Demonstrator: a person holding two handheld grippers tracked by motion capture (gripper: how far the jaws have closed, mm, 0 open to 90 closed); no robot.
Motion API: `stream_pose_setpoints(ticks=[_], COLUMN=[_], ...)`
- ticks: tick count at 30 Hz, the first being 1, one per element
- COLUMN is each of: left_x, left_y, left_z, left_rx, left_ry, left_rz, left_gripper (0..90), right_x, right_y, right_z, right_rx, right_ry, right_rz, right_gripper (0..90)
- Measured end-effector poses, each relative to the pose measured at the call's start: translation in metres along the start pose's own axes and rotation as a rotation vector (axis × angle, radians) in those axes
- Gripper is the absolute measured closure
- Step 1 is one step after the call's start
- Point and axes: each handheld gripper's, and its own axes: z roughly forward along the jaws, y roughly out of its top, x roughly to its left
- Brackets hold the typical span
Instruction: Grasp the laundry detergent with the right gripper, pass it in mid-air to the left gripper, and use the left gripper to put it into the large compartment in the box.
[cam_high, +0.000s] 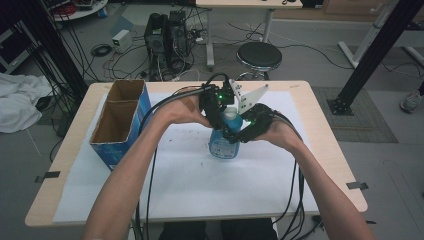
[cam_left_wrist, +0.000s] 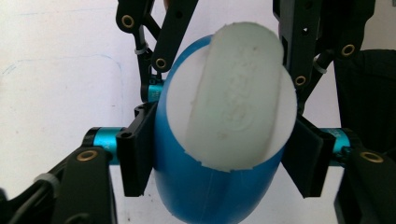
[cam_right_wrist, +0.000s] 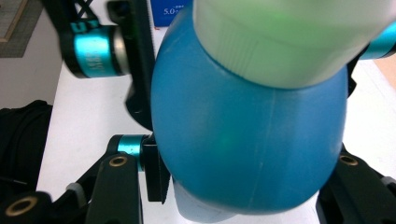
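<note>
nearest the lens in the high view are the person's two forearms, rising from the bottom edge and meeting over the middle of the table. there the blue bottle stands upright on the white sheet, its long axis vertical, its white cap topmost. the left gripper comes at it from the left and above, the right gripper from the right and lower; both touch it, so neither is nearer. an open cardboard box stands well apart at the left, and bare sheet lies in front and to the right, so there is room to lift or tip.

in the left gripper view, looking down along the bottle, the jaws stand narrow, one pad on each side of the blue body just under the cap, pressing it. the right gripper shows beyond.

in the right gripper view the bottle is gripped between its own jaws lower down, with the cap tilted toward the upper right; the right-hand pad is mostly hidden, so that contact is probably firm rather than seen. the left gripper clamps above. any twist of the cap turns on that stacked hold.
</note>
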Motion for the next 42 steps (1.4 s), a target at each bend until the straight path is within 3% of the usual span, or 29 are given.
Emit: stream_pose_setpoints(ticks=[4, 5, 6, 7, 8, 10, 12, 23, 24, 25, 27, 28, 29, 33, 35, 36, 37, 38, 39, 42], left_x=[-0.0001, 0.0050, 0.0040, 0.0013, 0.0010, 0.0009, 0.0000, 0.0007, 0.0007, 0.0006, 0.0007, 0.0009, 0.0008, 0.0003, 0.0005, 0.0003, 0.0007, 0.0007, 0.0009, 0.0008], left_y=[-0.0004, 0.0007, 0.0000, -0.0008, -0.0009, -0.0013, -0.0020, -0.0027, -0.0026, -0.0025, -0.0022, -0.0020, -0.0019, -0.0018, -0.0017, -0.0015, -0.0012, -0.0011, -0.0010, -0.0011], left_z=[0.0001, -0.0046, -0.0042, -0.0023, -0.0025, -0.0039, -0.0039, -0.0054, -0.0054, -0.0054, -0.0056, -0.0059, -0.0059, -0.0060, -0.0060, -0.0057, -0.0056, -0.0056, -0.0055, -0.0049], left_rx=[0.003, 0.072, 0.056, 0.021, 0.014, 0.012, -0.003, 0.017, 0.019, 0.019, 0.015, 0.012, 0.010, 0.004, 0.005, -0.001, 0.001, 0.000, 0.003, 0.006], left_ry=[0.002, 0.005, 0.006, 0.007, 0.005, 0.003, 0.005, 0.003, 0.000, 0.000, 0.001, 0.001, 0.000, 0.002, 0.001, 0.002, -0.001, -0.001, -0.002, -0.001], left_rz=[0.010, 0.095, 0.084, 0.045, 0.041, 0.039, 0.026, 0.034, 0.032, 0.032, 0.033, 0.033, 0.032, 0.024, 0.026, 0.022, 0.029, 0.030, 0.030, 0.033], left_gripper=[35.7, 36.3, 36.4, 36.4, 36.5, 36.7, 36.9, 37.0, 37.0, 37.0, 37.0, 37.0, 37.0, 37.0, 37.0, 37.0, 37.0, 37.0, 37.0, 37.0], right_x=[-0.0011, -0.0031, -0.0004, -0.0004, -0.0025, -0.0016, -0.0013, -0.0013, 0.0006, -0.0021, -0.0024, 0.0004, -0.0022, -0.0001, -0.0011, -0.0004, 0.0013, 0.0013, -0.0010, -0.0010], right_y=[-0.0006, -0.0001, -0.0004, -0.0004, 0.0002, -0.0006, 0.0000, 0.0005, 0.0006, -0.0001, -0.0001, -0.0004, -0.0002, -0.0001, -0.0001, -0.0003, 0.0002, 0.0002, 0.0002, -0.0001], right_z=[0.0005, 0.0010, 0.0020, 0.0020, 0.0016, -0.0012, -0.0004, 0.0010, 0.0008, 0.0006, 0.0006, -0.0010, -0.0004, -0.0006, -0.0012, -0.0005, -0.0025, -0.0025, -0.0018, -0.0015], right_rx=[0.001, -0.004, -0.018, -0.018, -0.020, 0.008, -0.012, -0.014, -0.009, -0.008, -0.012, 0.006, -0.012, -0.023, -0.024, -0.035, -0.014, -0.014, -0.027, -0.023], right_ry=[0.002, 0.007, 0.000, 0.000, 0.007, 0.010, 0.011, 0.020, 0.022, 0.018, 0.019, 0.026, 0.018, 0.023, 0.019, 0.014, 0.023, 0.023, 0.021, 0.020], right_rz=[-0.018, -0.048, -0.009, -0.009, -0.035, -0.013, -0.005, -0.005, 0.025, -0.015, -0.015, 0.024, -0.009, 0.019, 0.005, 0.013, 0.040, 0.040, 0.006, 0.007], right_gripper=[45.7, 45.7, 45.7, 45.7, 45.6, 45.6, 45.5, 44.7, 44.6, 44.5, 44.2, 44.1, 43.9, 43.0, 42.9, 42.7, 41.8, 41.8, 41.4, 39.8])
